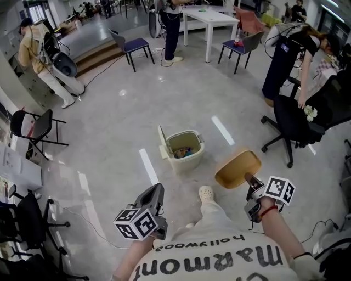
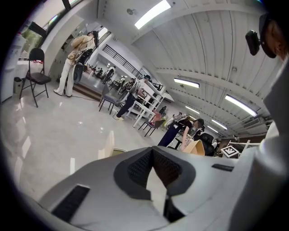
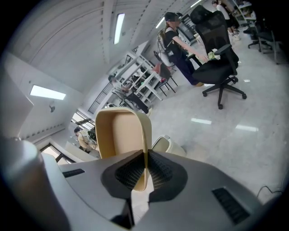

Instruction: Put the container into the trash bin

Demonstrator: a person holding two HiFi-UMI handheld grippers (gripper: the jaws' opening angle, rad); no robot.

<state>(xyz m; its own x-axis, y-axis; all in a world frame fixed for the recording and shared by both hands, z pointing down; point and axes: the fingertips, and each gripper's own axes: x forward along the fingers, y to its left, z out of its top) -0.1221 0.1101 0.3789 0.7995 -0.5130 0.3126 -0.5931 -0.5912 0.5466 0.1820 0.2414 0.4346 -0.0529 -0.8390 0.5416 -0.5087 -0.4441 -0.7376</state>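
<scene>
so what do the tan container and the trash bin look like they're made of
Container: likely moulded paper pulp or thin plastic; matte tan, with a very thin wall edge showing in the right gripper. Trash bin: probably hard plastic; smooth pale cream walls, rounded moulded corners, lid standing open.

A glossy pale-grey floor (image 1: pixel 104 148) spreads wide, marked with short white stripes (image 1: pixel 148 166). At the far end stands a white table (image 1: pixel 211 17), with a blue-seated chair (image 1: pixel 134 46) to its left and a grey-backed chair (image 1: pixel 249 43) near its right. A low wooden step (image 1: pixel 98 55) runs along the far left. A black folding chair (image 1: pixel 33 129) stands at the left edge, and a black office chair (image 1: pixel 293 123) on castors stands at the right. Overhead, a white ribbed ceiling (image 2: pixel 203 49) carries long strip lights (image 2: pixel 153 13). Far off stands what may be white shelving (image 3: pixel 135 74), too small to be sure.
</scene>
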